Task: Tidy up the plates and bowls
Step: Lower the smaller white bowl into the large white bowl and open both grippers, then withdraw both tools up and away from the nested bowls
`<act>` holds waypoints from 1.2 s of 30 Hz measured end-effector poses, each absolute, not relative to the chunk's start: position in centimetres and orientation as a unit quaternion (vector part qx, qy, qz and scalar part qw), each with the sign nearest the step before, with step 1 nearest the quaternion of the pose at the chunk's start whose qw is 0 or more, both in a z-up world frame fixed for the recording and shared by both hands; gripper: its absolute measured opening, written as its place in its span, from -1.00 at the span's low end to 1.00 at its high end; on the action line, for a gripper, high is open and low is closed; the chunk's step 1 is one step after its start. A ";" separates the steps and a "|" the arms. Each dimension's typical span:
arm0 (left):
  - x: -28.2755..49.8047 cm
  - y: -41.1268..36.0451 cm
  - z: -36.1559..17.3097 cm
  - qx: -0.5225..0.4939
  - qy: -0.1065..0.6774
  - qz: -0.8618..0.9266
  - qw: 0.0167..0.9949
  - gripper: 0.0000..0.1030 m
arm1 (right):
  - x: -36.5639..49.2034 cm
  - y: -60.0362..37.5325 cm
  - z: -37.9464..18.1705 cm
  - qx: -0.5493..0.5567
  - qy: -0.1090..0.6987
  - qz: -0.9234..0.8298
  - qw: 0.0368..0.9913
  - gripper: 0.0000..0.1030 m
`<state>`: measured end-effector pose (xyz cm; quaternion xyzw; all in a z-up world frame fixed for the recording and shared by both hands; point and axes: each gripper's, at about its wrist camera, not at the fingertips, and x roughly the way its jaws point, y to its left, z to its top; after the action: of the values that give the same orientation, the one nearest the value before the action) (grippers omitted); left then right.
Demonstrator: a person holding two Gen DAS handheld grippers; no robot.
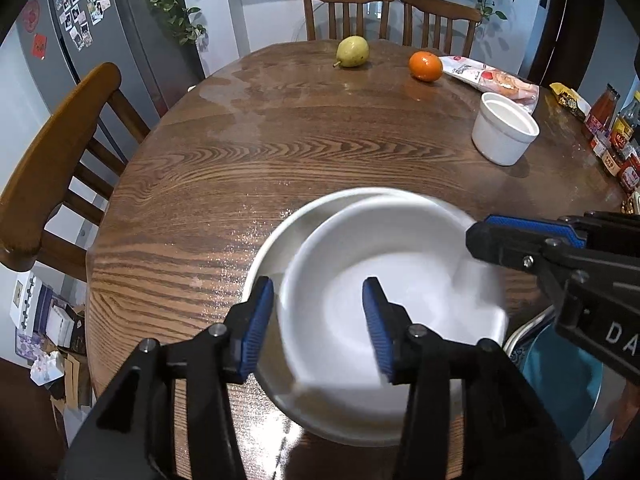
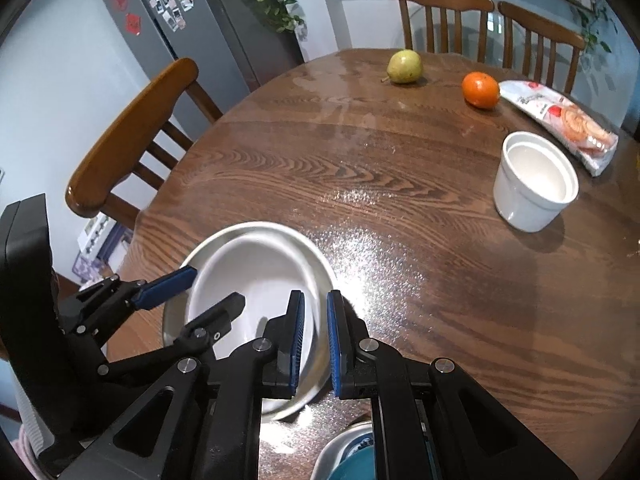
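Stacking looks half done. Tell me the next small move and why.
Probably lift the left gripper clear of the upper dish. Its jaws stand open astride the rim without pressing, the right gripper is shut on the opposite rim, and the dish already sits over the lower plate.

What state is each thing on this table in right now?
Upper plate: nested in the lower plate, tilted.
Lower plate: flat on the table.
White ramekins: upright, nested, empty.
Left tool: open, straddling the plate rim.
Right tool: shut on the upper plate's rim.
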<state>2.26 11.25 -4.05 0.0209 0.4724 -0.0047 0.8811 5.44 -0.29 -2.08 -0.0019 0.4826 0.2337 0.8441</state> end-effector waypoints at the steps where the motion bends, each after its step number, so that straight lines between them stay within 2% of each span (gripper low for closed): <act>1: 2.2 11.2 -3.9 0.022 0.470 -0.003 0.883 -0.04 | 5.4 -0.3 -2.0 -0.004 0.479 0.232 0.847 -0.80; 5: 1.9 11.1 -3.2 0.020 0.462 -0.005 0.887 0.28 | 5.1 -0.9 -1.3 0.000 0.468 0.228 0.854 -0.77; 6: 1.8 11.0 -3.1 0.021 0.460 -0.005 0.888 0.30 | 5.0 -1.1 -1.2 0.002 0.467 0.226 0.855 -0.74; 8: 1.7 10.8 -2.7 0.024 0.456 -0.006 0.890 0.31 | 4.9 -1.6 -1.0 0.009 0.465 0.224 0.857 -0.62; 10: 1.6 10.6 -2.4 0.026 0.453 -0.006 0.891 0.34 | 4.8 -2.0 -0.8 0.018 0.463 0.222 0.858 -0.38; 13: 1.4 10.2 -2.1 0.031 0.448 -0.006 0.894 0.54 | 4.5 -3.0 -0.4 0.031 0.458 0.218 0.862 -0.17; 19: 0.9 9.1 -1.4 0.039 0.439 -0.007 0.898 0.63 | 4.1 -5.5 0.3 0.060 0.451 0.210 0.866 -0.16; 25: 0.1 7.4 -0.6 0.052 0.428 -0.014 0.902 0.85 | 3.3 -8.3 0.8 0.083 0.443 0.196 0.871 -0.15; 31: -0.4 5.5 -0.2 0.064 0.424 -0.021 0.903 0.88 | 2.7 -11.1 1.2 0.100 0.437 0.183 0.875 -0.15; 33: -0.4 4.8 -0.1 0.072 0.422 -0.019 0.903 0.98 | 2.4 -12.0 1.3 0.105 0.435 0.180 0.876 -0.15; 36: -0.7 3.8 0.3 0.078 0.417 -0.022 0.906 0.97 | 2.1 -13.3 1.4 0.109 0.432 0.175 0.878 -0.14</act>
<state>-0.68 3.80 0.33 0.0778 0.4165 -0.0220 0.9055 2.14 -13.28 1.39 0.1087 0.4322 0.1752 0.8779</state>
